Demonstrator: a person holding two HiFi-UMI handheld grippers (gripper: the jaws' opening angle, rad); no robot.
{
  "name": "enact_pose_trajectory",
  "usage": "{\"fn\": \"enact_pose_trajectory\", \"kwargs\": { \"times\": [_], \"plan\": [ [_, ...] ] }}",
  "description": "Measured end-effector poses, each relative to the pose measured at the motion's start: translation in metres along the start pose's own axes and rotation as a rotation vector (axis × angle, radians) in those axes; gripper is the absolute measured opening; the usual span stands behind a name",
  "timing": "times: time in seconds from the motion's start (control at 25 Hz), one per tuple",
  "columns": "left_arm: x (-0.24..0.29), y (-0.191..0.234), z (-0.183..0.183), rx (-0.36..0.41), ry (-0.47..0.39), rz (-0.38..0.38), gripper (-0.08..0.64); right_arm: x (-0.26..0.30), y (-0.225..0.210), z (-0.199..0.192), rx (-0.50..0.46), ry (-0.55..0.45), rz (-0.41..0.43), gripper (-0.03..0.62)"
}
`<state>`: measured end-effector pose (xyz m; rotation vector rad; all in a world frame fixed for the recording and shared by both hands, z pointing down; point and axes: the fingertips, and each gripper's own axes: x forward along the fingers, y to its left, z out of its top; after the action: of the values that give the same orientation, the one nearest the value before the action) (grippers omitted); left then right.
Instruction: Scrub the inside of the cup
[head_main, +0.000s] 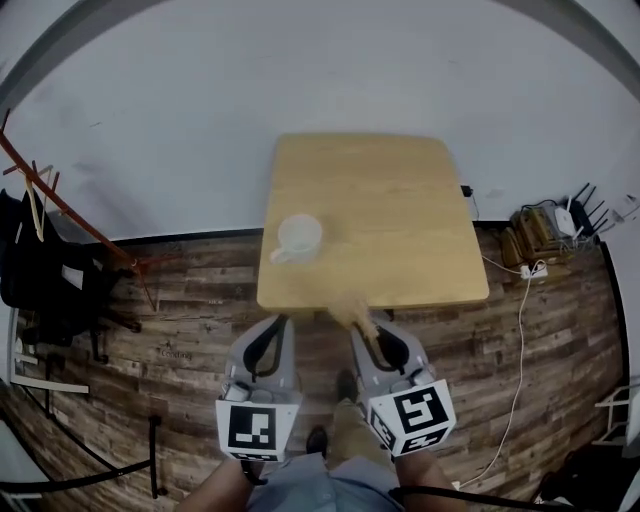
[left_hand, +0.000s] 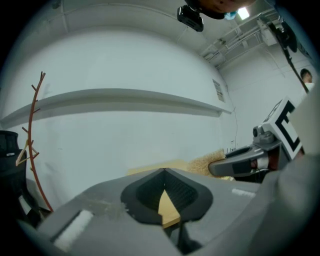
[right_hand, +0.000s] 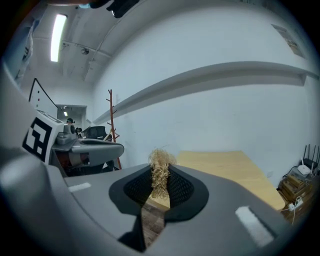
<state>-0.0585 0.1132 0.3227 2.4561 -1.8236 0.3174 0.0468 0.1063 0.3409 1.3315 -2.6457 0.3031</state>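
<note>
From the head view, a pale wooden table (head_main: 400, 200) fills the middle of the frame against a white wall, and the whitish, translucent cup (head_main: 298, 237) stands on it just left of centre, near the table's lower edge, its handle towards the lower left. Both tools sit at the bottom of the frame over the plank floor (head_main: 180, 300), apart from the cup. The left gripper (head_main: 277, 321) is pressed together on nothing. The right gripper (head_main: 362, 322) pinches a straw-coloured fibre scrubber (head_main: 348, 307) whose tuft reaches the table's lower edge. A reddish coat rack (head_main: 70, 215) stands at the left, and a white power strip (head_main: 530, 270) lies at the right. In the left gripper view the jaws meet at one point, with a slice of tabletop below them; the right gripper and its tuft show at the right. In the right gripper view the dark pads clamp the scrubber's fibres, which sprout above the jaws, with the table beyond.
</note>
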Motion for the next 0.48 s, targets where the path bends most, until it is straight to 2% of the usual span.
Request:
{"fn": "enact_pose_trajectory", "kwargs": {
  "times": [0.2, 0.48],
  "plan": [
    [0.058, 0.001, 0.007, -0.018, 0.018, 0.028, 0.021, 0.041, -0.051, 0.007, 0.024, 0.026, 0.045, 0.063],
    [0.108, 0.012, 0.034, 0.04, 0.027, 0.093, 0.021, 0.087, -0.082, 0.036, 0.009, 0.011, 0.138, 0.063]
  ]
}}
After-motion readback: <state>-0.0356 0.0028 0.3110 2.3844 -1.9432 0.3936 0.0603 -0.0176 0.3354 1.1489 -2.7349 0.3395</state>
